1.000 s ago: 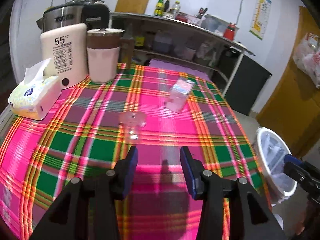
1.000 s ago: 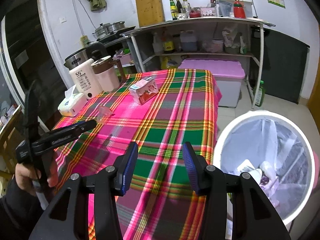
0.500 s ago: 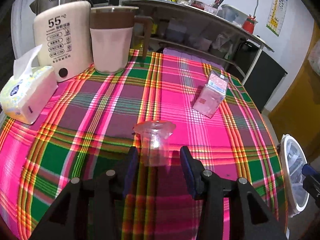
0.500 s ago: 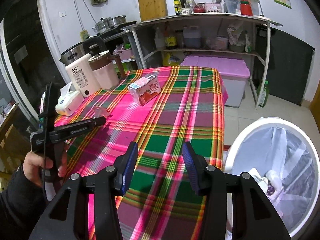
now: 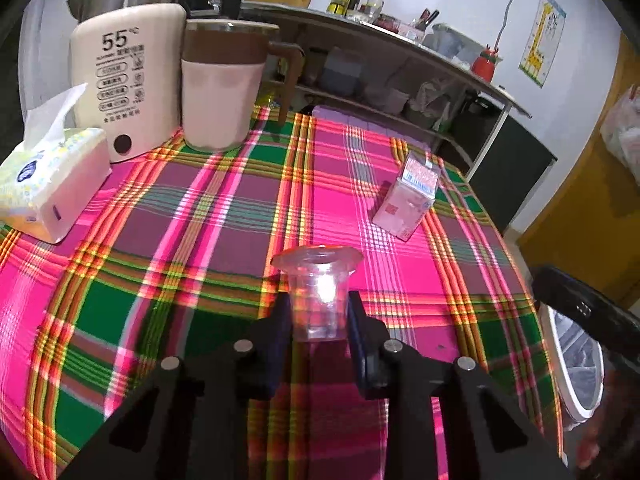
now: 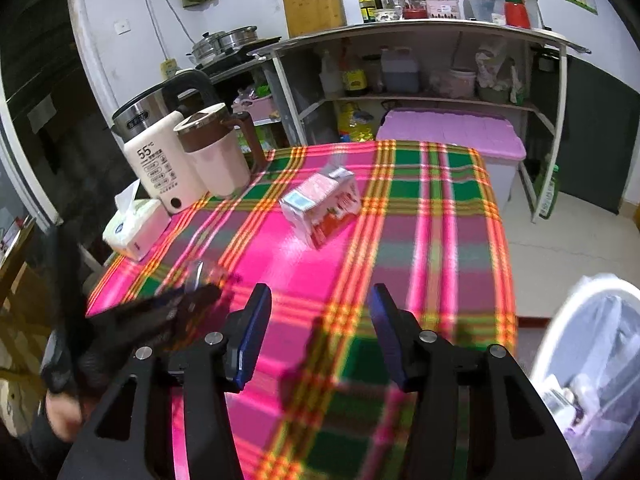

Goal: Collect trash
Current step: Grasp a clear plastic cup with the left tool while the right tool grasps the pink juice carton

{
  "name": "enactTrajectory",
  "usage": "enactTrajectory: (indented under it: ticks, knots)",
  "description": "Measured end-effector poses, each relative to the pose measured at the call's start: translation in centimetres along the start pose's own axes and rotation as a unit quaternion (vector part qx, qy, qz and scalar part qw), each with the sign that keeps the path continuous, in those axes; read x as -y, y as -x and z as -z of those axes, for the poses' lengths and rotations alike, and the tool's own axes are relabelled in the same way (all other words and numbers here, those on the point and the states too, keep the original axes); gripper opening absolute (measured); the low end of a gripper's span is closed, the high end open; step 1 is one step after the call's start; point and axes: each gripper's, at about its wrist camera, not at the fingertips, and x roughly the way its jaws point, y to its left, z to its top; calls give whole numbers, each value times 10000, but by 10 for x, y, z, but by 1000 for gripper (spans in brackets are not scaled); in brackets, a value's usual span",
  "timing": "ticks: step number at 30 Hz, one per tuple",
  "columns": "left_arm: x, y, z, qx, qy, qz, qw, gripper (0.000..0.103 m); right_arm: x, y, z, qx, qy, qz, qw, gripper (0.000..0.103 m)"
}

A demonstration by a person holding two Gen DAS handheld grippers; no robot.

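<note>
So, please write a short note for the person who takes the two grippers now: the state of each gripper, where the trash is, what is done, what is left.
Left gripper: jaws on both sides of the clear plastic cup, which stands upright on the plaid tablecloth; whether they press it I cannot tell.
Right gripper: open, empty, above the near table edge.
Pink carton: lying mid-table, untouched.
Trash bin: on the floor to the right, some trash already inside.
Left: bin the cup, then the carton.
</note>
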Motion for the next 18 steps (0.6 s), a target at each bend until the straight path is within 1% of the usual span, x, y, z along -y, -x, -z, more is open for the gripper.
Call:
enactTrajectory:
  ticks: [4, 9, 15, 18]
  knots:
    - [-12, 10, 1, 149, 142, 51, 9998, 29, -16, -27, -17, 13, -23, 124, 9999, 52]
    - [-27, 18, 1, 279, 304, 138, 9991, 29, -29, -58, -34, 35, -126, 472, 9988, 52]
    - [-36, 19, 3, 314, 377, 254, 9985, 29, -29, -80, -46, 88, -413, 970, 9944, 53]
    - [-40, 18, 4, 300, 443, 347, 9980, 29, -29, -87, -50, 112, -510, 1082, 9928, 53]
